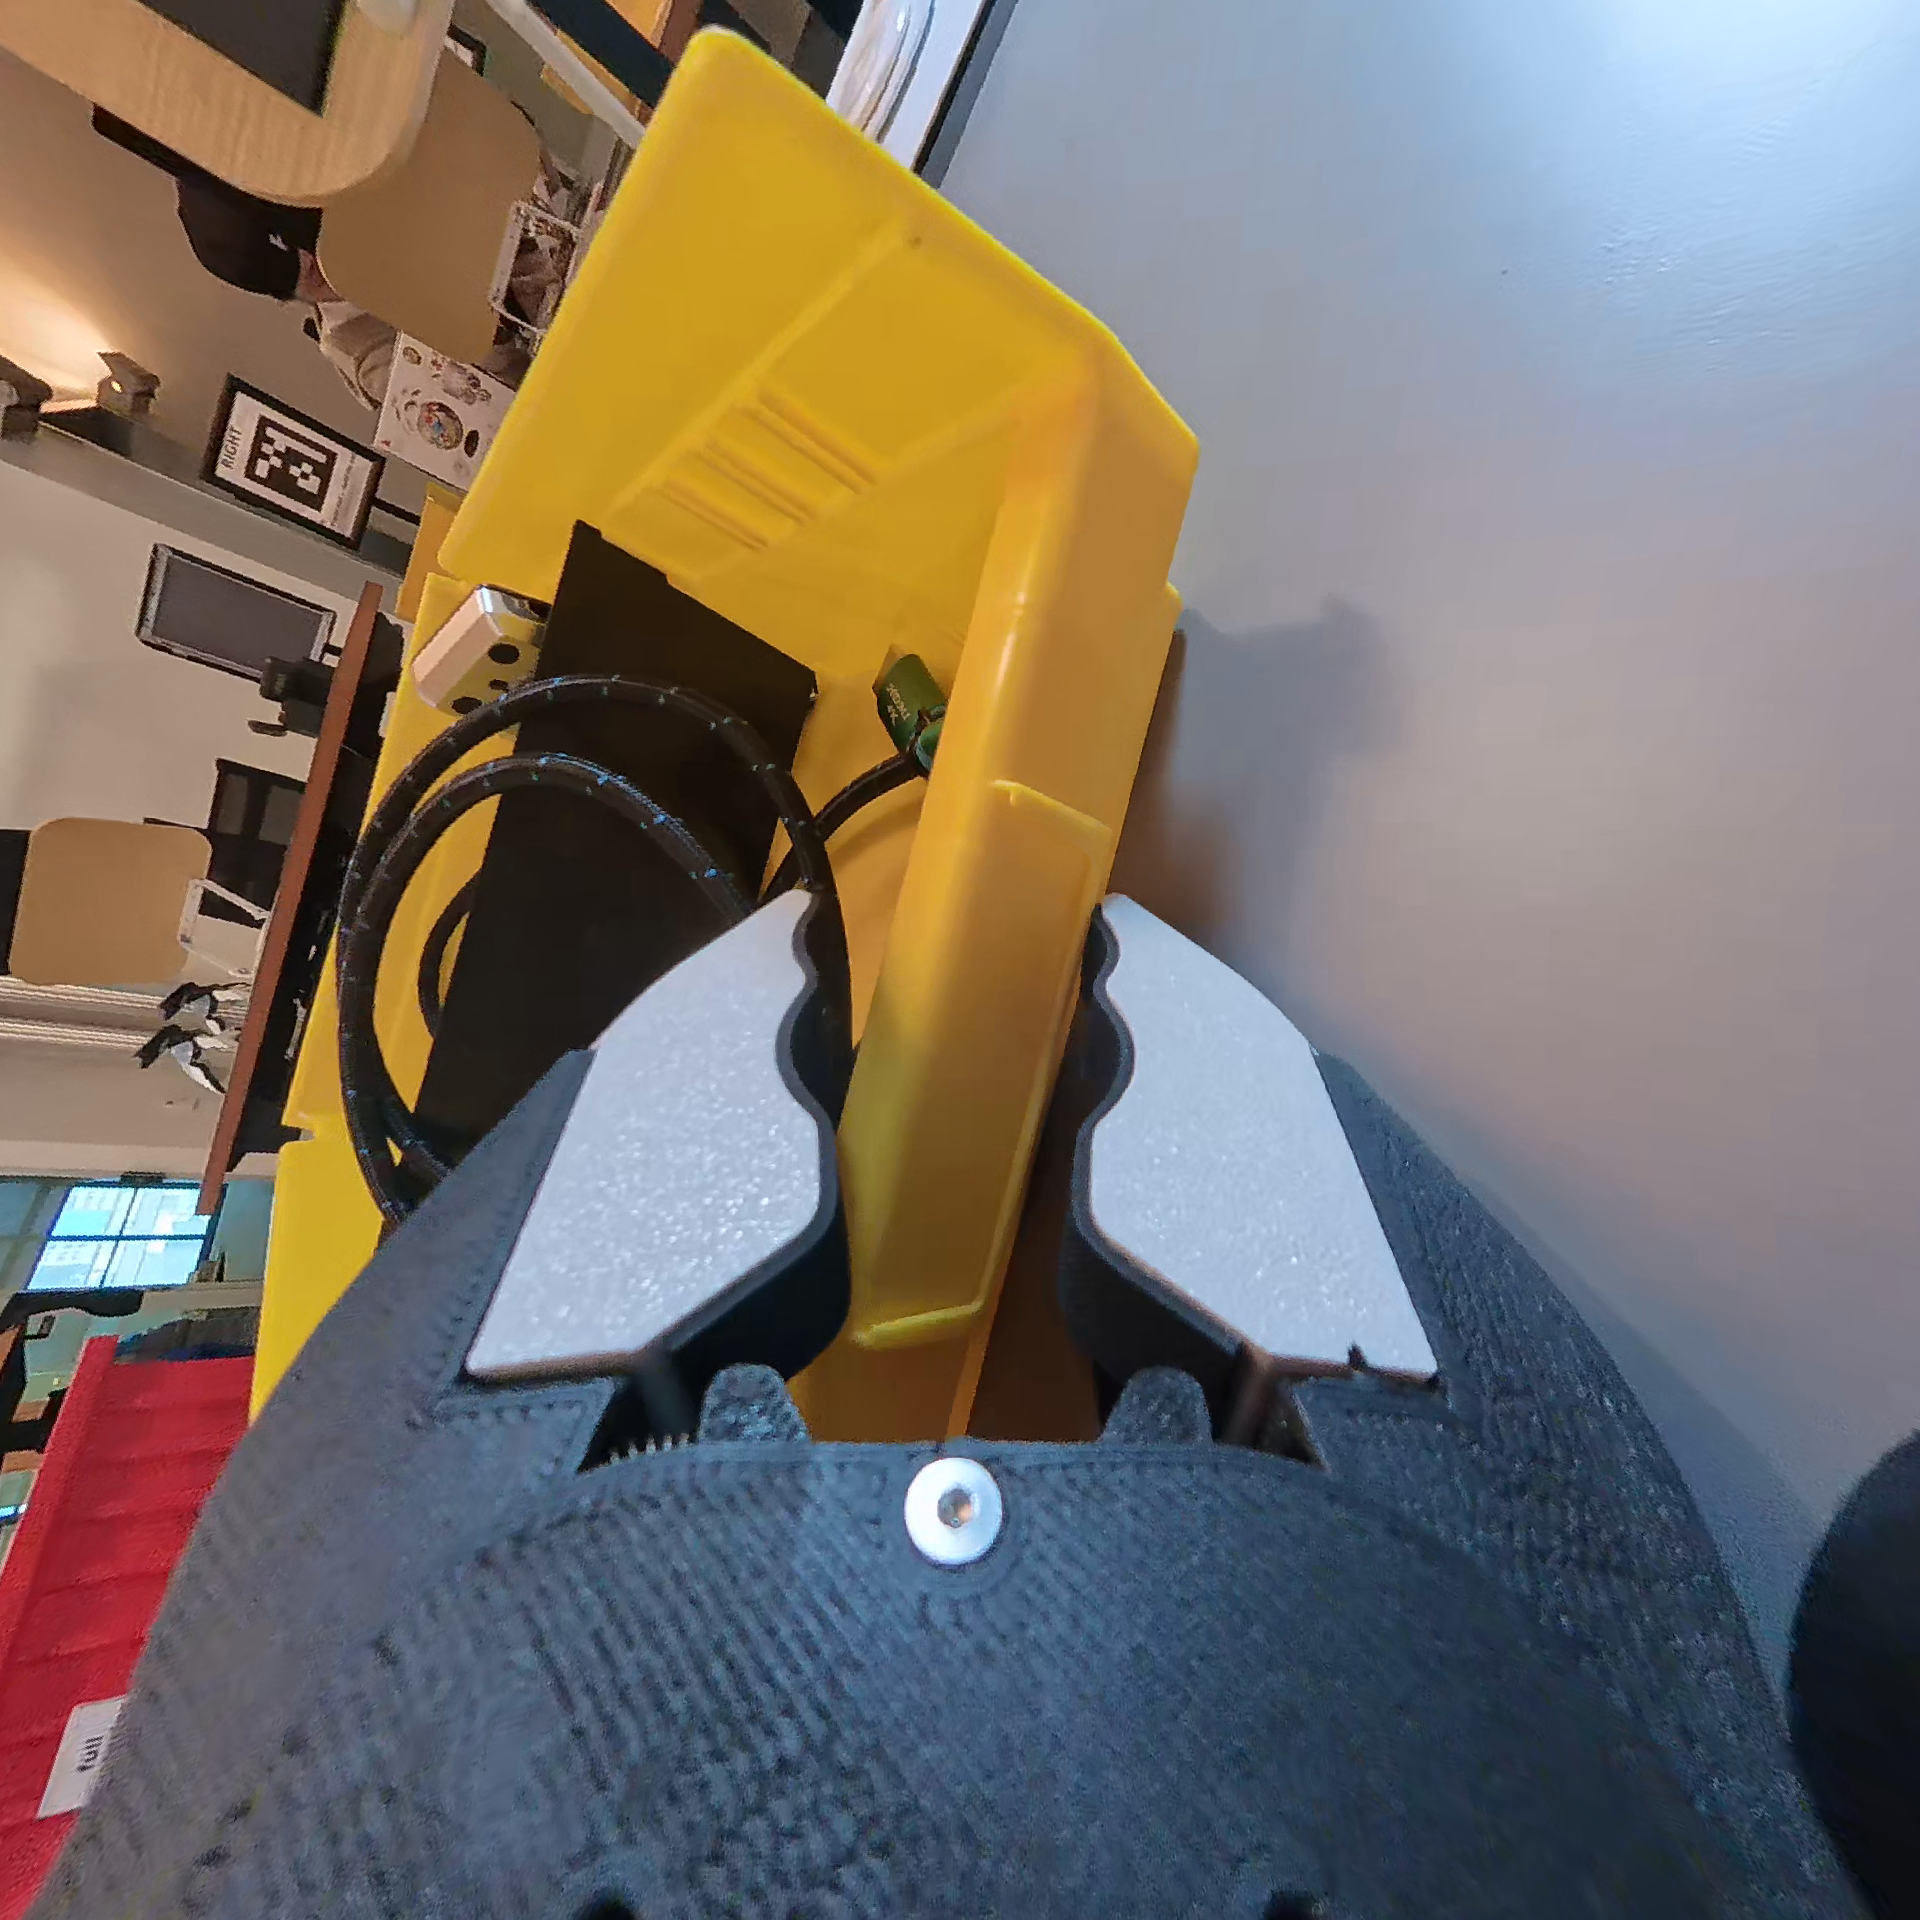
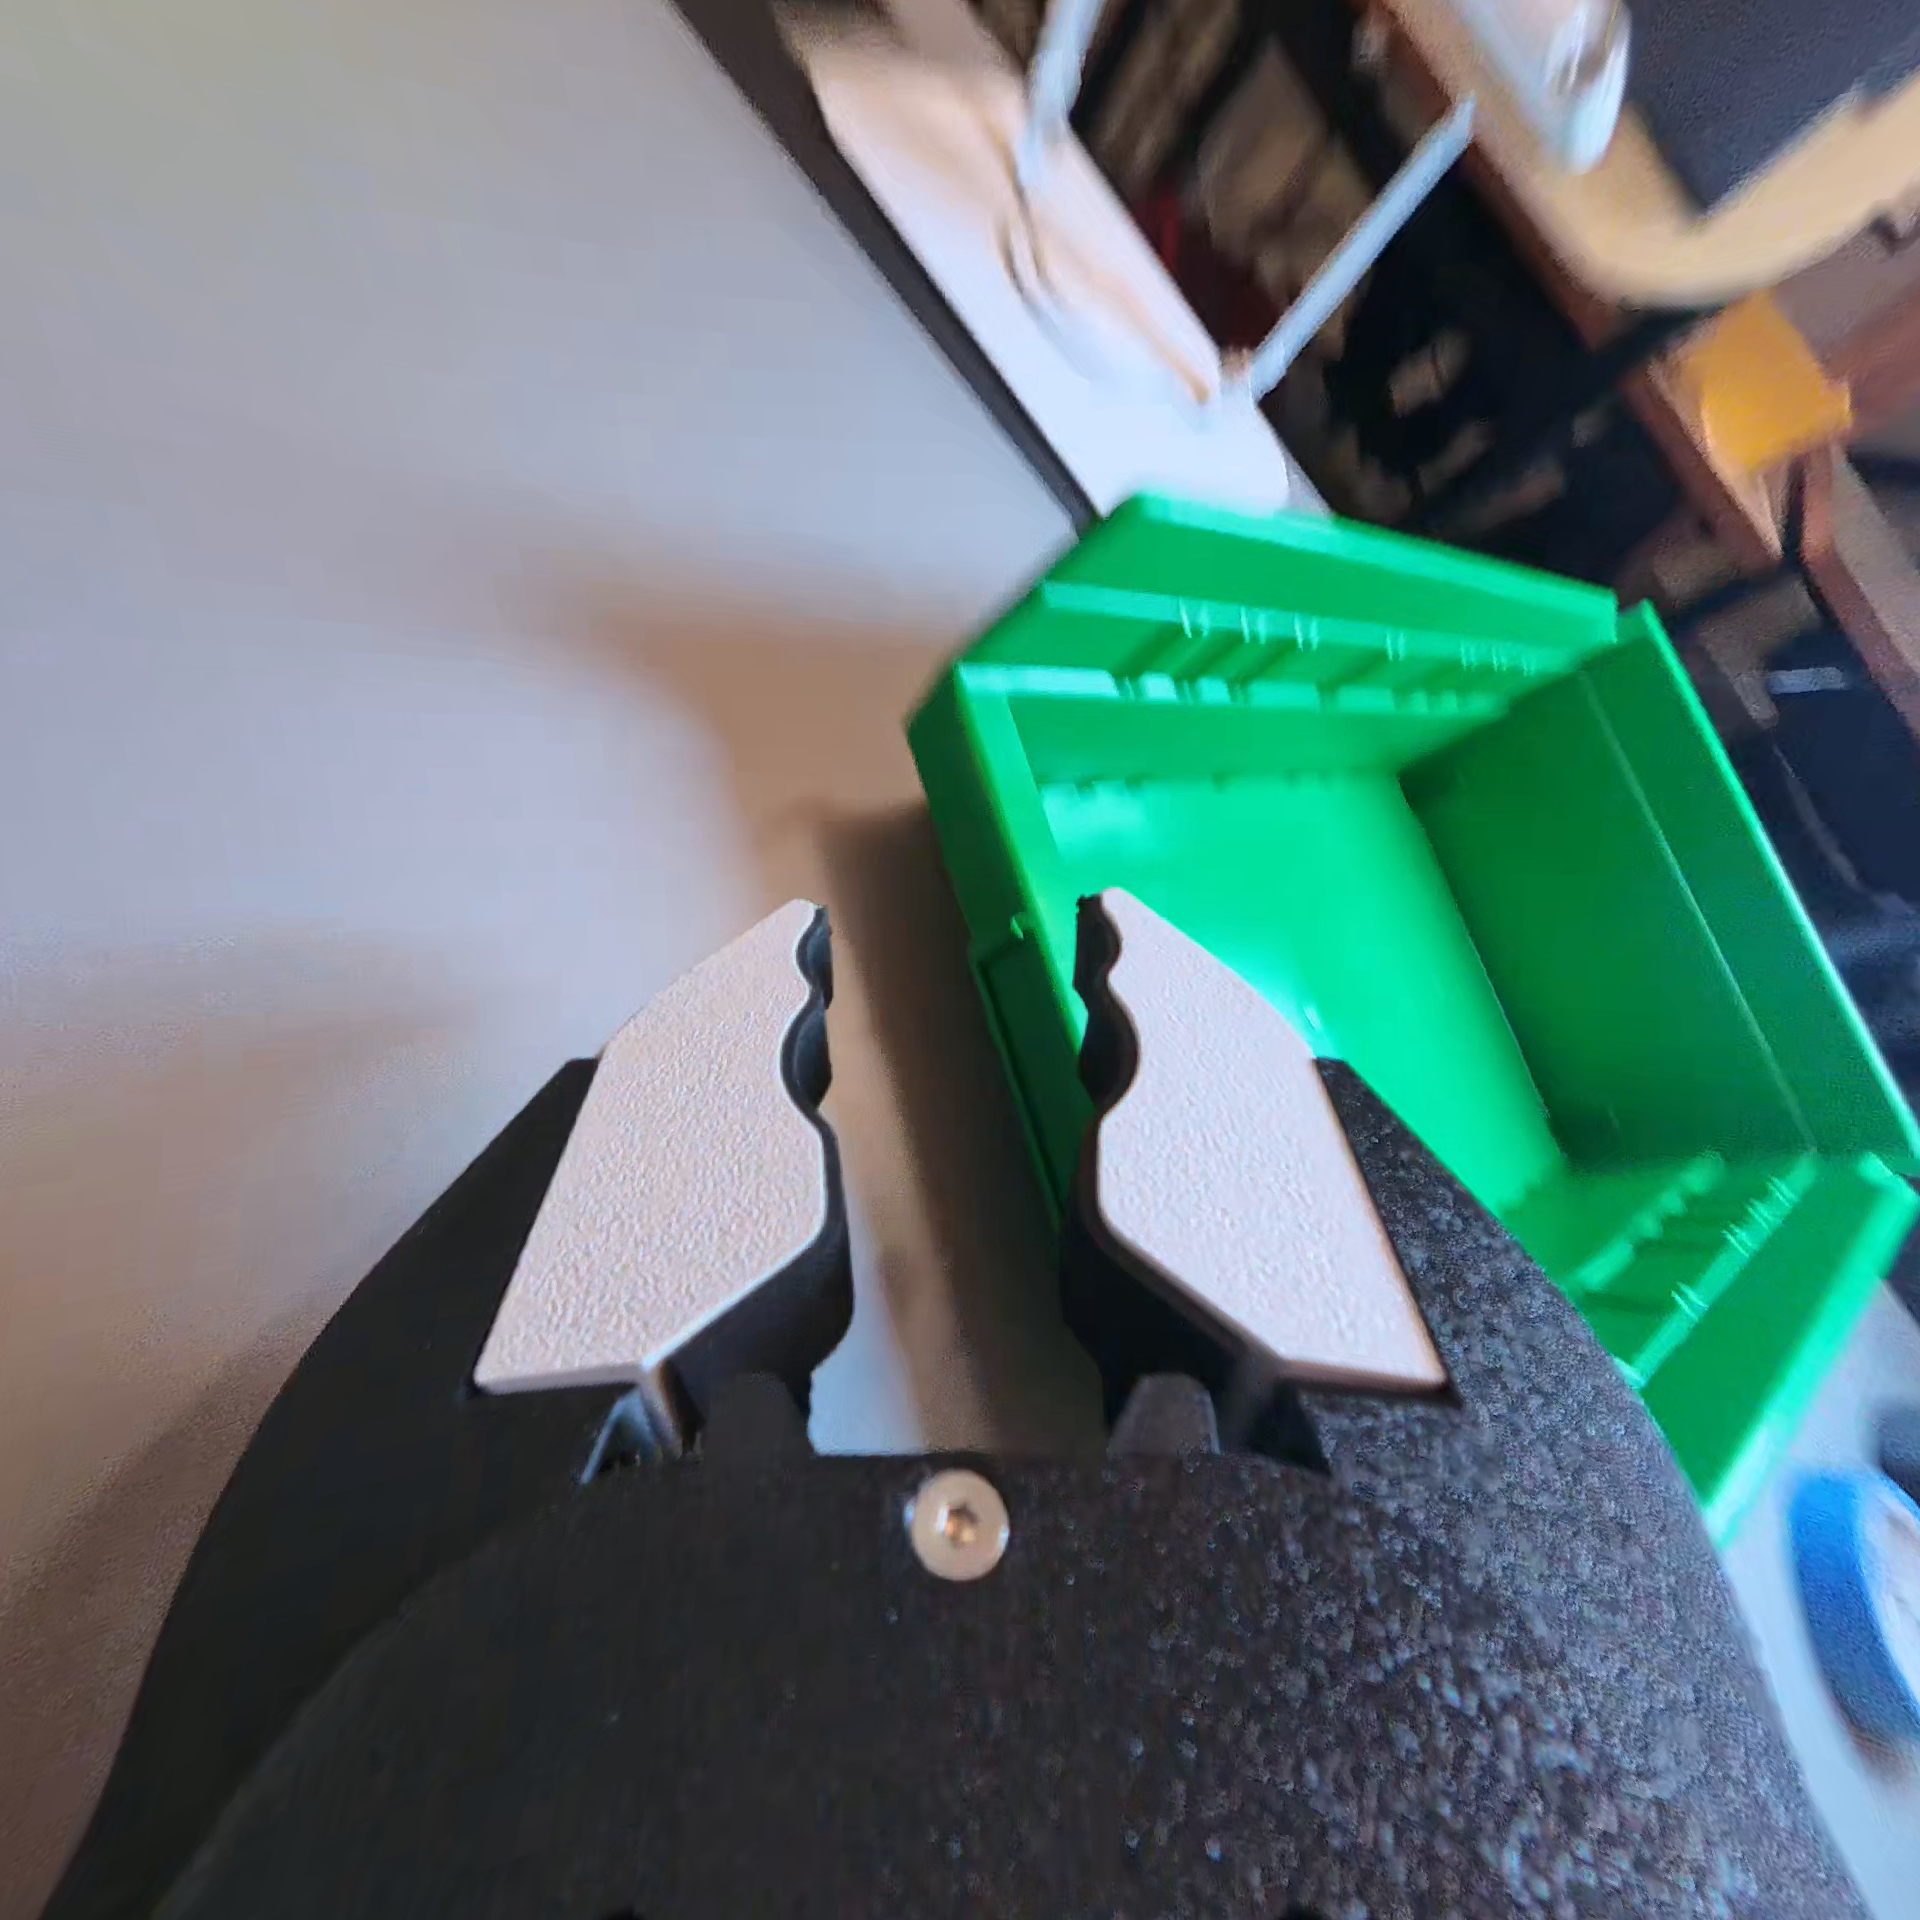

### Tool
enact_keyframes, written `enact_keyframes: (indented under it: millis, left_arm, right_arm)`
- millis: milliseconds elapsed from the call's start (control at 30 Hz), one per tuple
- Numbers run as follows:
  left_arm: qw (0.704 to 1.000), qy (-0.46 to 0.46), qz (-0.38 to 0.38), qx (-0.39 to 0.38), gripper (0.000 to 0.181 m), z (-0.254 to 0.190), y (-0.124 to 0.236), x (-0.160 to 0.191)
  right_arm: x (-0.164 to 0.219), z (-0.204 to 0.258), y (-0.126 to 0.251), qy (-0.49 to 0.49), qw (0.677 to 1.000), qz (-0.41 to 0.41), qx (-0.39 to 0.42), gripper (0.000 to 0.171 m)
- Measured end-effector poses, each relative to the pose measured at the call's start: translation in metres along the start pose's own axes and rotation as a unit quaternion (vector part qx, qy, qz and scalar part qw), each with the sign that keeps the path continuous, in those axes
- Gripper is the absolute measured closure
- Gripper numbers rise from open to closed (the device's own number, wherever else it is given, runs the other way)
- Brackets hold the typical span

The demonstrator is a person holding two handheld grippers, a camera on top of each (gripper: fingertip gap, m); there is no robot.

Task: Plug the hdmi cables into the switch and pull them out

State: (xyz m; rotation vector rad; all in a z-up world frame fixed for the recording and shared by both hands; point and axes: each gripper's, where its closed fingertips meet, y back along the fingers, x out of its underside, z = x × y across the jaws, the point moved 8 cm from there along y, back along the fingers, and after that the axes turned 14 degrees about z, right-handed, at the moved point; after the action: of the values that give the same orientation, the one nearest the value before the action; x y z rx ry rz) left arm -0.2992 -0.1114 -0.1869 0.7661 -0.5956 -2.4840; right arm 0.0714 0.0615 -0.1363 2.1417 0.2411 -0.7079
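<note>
A yellow bin stands on the grey-white table. In it lie a coiled black braided cable, a small silver metal device, a green plug on a black lead, and a flat black piece. My left gripper is open and straddles the bin's near side wall, with its left finger inside the bin by the cable. My right gripper is open and empty at the near corner of an empty green bin. Its right fingertip is over the bin's inside.
The right wrist view is blurred by motion. A red bin sits at the lower left of the left wrist view. A blue roll lies beyond the green bin. Chairs, shelves and a framed marker sign stand past the table edge.
</note>
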Motion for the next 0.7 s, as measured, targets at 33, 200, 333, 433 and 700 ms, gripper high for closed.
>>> enact_keyframes:
  millis: [33, 200, 333, 433, 700]
  left_arm:
    - [1.000, 0.001, -0.003, -0.004, 0.133, 0.001, -0.002, 0.001]
    - [0.999, 0.027, -0.021, -0.003, 0.126, 0.007, 0.000, 0.010]
    - [0.995, 0.082, -0.059, 0.016, 0.121, 0.012, 0.017, 0.010]
    - [0.981, 0.147, -0.122, 0.028, 0.128, 0.018, 0.036, 0.004]
    - [0.921, 0.346, -0.172, 0.056, 0.134, 0.068, 0.045, -0.004]
  right_arm:
    - [-0.004, 0.004, 0.009, -0.006, 0.999, -0.043, -0.020, 0.126]
    - [-0.011, 0.030, 0.032, -0.047, 0.977, -0.183, -0.102, 0.130]
    - [-0.013, 0.040, 0.032, -0.049, 0.970, -0.203, -0.122, 0.132]
    - [-0.011, 0.042, 0.030, -0.049, 0.970, -0.201, -0.128, 0.134]
    - [-0.009, 0.043, 0.028, -0.056, 0.967, -0.211, -0.130, 0.141]
